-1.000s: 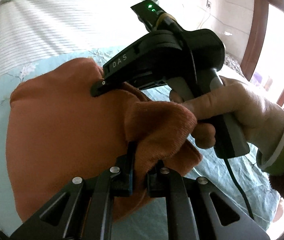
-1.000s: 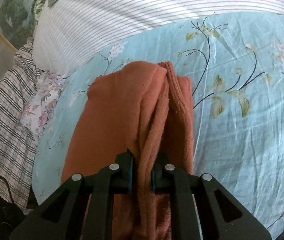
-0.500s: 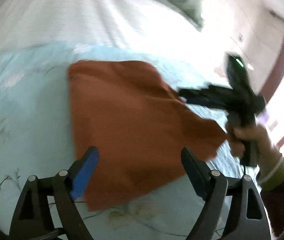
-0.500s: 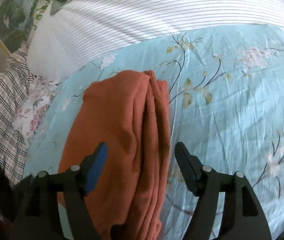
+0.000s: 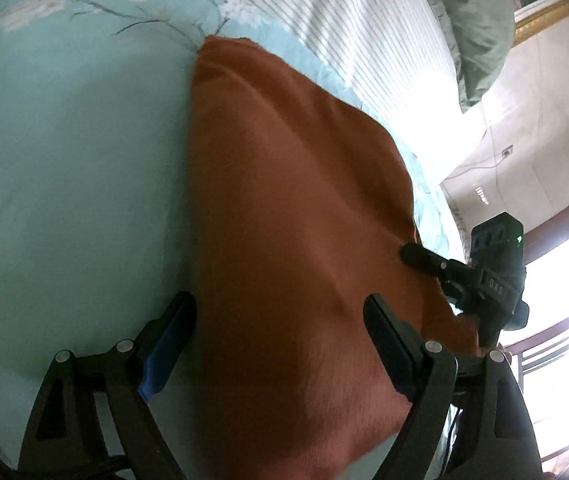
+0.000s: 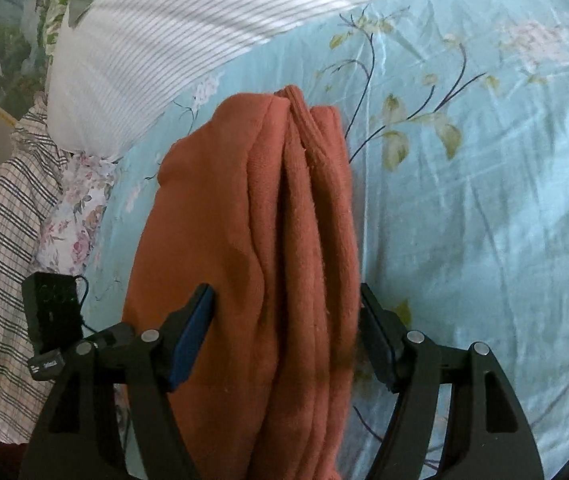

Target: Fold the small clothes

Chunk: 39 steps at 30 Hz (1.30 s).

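A rust-orange fleece garment lies folded on the light blue floral bedsheet. In the right wrist view the garment shows as a stack of several layers with their edges facing me. My left gripper is open, its fingers straddling the near end of the garment. My right gripper is open too, with its fingers on either side of the layered edge. The right gripper also shows in the left wrist view, at the garment's right edge.
A white striped pillow lies beyond the garment. A checked cloth and a floral cloth lie at the left. A green cushion, a wall and a wooden door frame are at the right.
Both grippers were shut on the garment's folded edge a second ago. Both have opened and let it go, and the garment now rests on the bed.
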Available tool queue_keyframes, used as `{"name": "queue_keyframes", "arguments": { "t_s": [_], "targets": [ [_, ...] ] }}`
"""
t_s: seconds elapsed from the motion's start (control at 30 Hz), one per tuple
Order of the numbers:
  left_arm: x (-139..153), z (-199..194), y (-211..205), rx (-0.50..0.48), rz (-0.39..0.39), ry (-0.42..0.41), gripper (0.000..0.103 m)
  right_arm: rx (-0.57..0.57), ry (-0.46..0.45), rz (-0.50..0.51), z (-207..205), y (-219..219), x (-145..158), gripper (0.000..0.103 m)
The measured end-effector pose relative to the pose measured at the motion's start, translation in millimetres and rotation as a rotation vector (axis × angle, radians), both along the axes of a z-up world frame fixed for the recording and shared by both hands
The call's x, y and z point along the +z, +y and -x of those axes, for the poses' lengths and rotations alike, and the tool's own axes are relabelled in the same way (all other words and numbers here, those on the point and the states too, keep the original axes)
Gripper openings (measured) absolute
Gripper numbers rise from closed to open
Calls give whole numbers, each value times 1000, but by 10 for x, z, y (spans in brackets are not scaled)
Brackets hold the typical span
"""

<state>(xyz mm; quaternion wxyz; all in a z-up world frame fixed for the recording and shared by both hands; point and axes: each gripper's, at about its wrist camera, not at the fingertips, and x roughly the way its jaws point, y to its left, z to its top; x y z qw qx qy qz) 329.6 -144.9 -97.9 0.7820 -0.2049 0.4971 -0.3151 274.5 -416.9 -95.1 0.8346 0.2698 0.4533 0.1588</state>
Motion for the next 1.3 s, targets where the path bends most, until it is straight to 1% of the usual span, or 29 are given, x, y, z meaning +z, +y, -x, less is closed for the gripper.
{"name": "queue_keyframes", "arguments": {
  "t_s": [0.03, 0.07, 0.1, 0.13, 0.17, 0.2, 0.27, 0.3, 0.37, 0.4, 0.5, 0.67, 0.77, 0.8, 0.87, 0.93, 1.03, 1.17, 1.2, 1.23, 1.27, 1.3],
  "targets": [
    [-8, -45, -57, -14, -13, 0, 81, -2, 3, -12, -11, 2, -12, 65],
    [0, -57, -101, -20, -27, -6, 68, 1, 12, -22, -18, 13, -24, 54],
    [-16, -100, -154, -27, -54, -9, 58, 2, 24, -20, -29, 35, -42, 49],
    [-30, -102, -186, -30, -67, -13, 54, 2, 35, -18, -26, 72, -52, 40],
    [-23, -103, -188, -29, -68, -22, 43, 5, 37, -31, -17, 104, -52, 33],
    [-6, -86, -163, -28, -58, -29, 34, 3, 34, -47, 5, 127, -37, 33],
    [64, -43, -101, -28, -32, -44, 29, -11, 18, -44, 55, 182, 19, 30],
    [124, 10, -59, -25, -28, -56, 28, -9, 2, -63, 106, 248, 69, 29],
    [288, 189, 66, -18, -40, -102, 27, 10, -10, -90, 162, 390, 114, 29],
    [375, 296, 159, -15, -51, -124, 27, 35, -19, -97, 211, 544, 138, 29],
    [549, 552, 500, 3, -82, -154, 27, 94, -31, -131, 293, 908, 127, 29],
    [707, 982, 1123, 53, -143, -180, 27, 180, -36, -212, 358, 1497, 36, 29],
    [742, 1155, 1344, 70, -177, -210, 27, 221, -46, -214, 385, 1773, 16, 29],
    [713, 1191, 1422, 79, -179, -207, 27, 229, -45, -215, 383, 1839, -5, 29],
    [605, 1207, 1552, 102, -171, -177, 27, 234, -26, -205, 357, 1928, -61, 29],
    [460, 1196, 1640, 127, -169, -146, 28, 227, -18, -165, 322, 1988, -93, 29],
    [286, 1194, 1694, 150, -165, -115, 30, 221, -8, -160, 322, 1958, -143, 29],
    [190, 1202, 1689, 156, -181, -120, 35, 215, -3, -140, 317, 1951, -167, 29],
    [180, 1199, 1681, 158, -191, -120, 41, 211, -1, -140, 317, 1950, -177, 31],
    [169, 1190, 1673, 162, -204, -116, 44, 207, 1, -139, 323, 1960, -178, 34],
    [154, 1184, 1672, 173, -228, -108, 53, 203, 4, -138, 339, 1950, -187, 37],
    [141, 1188, 1709, 179, -237, -105, 59, 198, 8, -137, 343, 1943, -185, 37]
  ]
}}
